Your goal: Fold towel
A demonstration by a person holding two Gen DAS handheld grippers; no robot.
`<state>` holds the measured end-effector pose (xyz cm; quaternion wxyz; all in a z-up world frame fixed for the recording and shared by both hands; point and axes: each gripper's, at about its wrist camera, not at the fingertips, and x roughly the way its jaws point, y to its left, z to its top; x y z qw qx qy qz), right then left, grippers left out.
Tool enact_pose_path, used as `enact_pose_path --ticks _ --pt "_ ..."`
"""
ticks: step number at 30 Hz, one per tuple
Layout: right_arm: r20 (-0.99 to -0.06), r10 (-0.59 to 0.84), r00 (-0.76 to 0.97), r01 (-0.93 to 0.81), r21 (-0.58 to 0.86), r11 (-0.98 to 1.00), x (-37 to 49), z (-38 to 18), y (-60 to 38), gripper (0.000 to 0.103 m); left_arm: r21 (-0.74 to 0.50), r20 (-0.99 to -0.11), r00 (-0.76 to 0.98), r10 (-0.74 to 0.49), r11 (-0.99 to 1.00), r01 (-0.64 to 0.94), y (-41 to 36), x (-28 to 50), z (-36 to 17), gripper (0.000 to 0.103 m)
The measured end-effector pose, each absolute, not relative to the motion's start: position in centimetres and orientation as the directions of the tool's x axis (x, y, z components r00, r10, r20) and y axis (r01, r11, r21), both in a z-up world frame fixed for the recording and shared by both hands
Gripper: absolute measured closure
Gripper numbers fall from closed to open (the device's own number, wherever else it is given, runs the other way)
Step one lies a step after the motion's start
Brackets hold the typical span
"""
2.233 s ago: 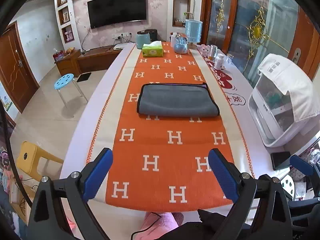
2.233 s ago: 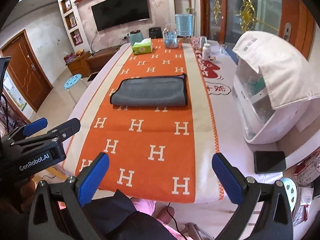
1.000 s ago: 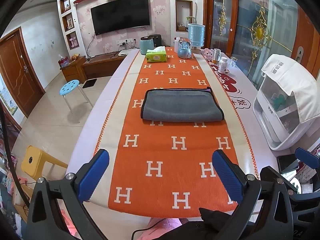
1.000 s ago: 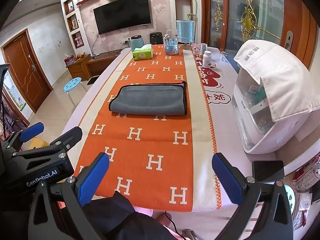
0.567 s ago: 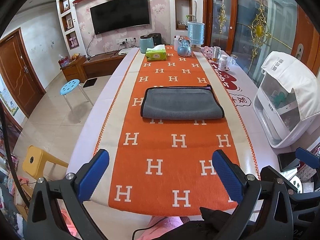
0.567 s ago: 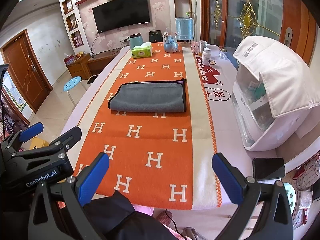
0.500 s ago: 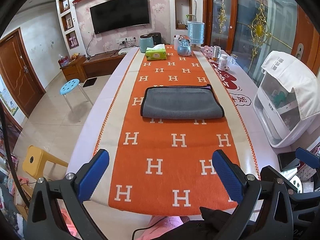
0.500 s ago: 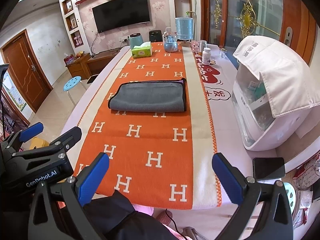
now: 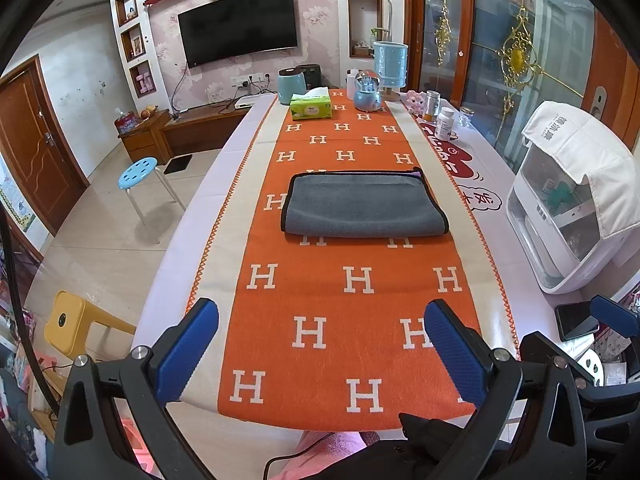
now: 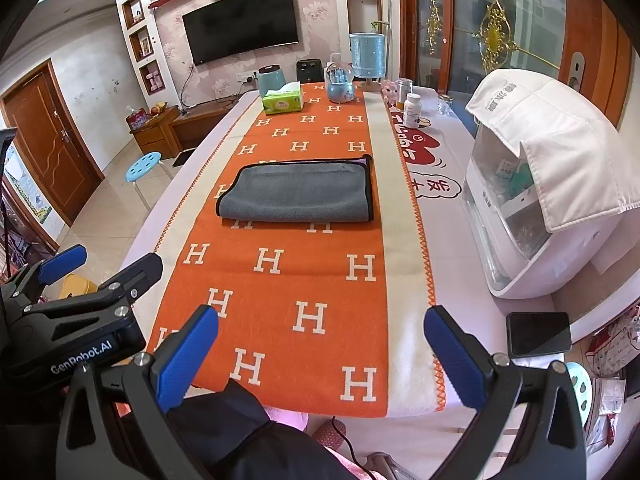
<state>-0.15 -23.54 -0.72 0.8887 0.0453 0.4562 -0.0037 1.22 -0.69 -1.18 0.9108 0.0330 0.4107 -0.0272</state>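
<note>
While both grippers hang over the near edge of the bench (image 9: 500,240), the towel (image 9: 362,208) lies folded flat on the orange H-pattern runner (image 9: 352,320) around mid-bench, well ahead of them. Left gripper (image 9: 322,354) has jaws spread wide, nothing between them; towel sits straight ahead, centred between its blue pads (image 9: 188,348). Right gripper (image 10: 320,356) is also wide open and empty; towel (image 10: 298,192) is ahead and slightly left of its centre line. Towel is grey with dark trim, fold toward the near side, a bit of purple showing at its far right corner. Neither gripper touches it. Left gripper (image 10: 80,308) shows at left in the right wrist view. Phone (image 10: 538,334) lies near the bench's near right corner; tissue box (image 9: 311,107) at the far end.
</note>
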Motion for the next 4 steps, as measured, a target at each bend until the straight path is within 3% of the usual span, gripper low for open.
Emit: enact_pose_path --ticks 4 --pt "-0.812 0.036 0.582 0.047 0.078 0.996 -0.19 -0.78 -23.53 0.0 0.038 -0.75 0.661 -0.022 0.996 0.077 -0.63 1.19 -1.2 0.001"
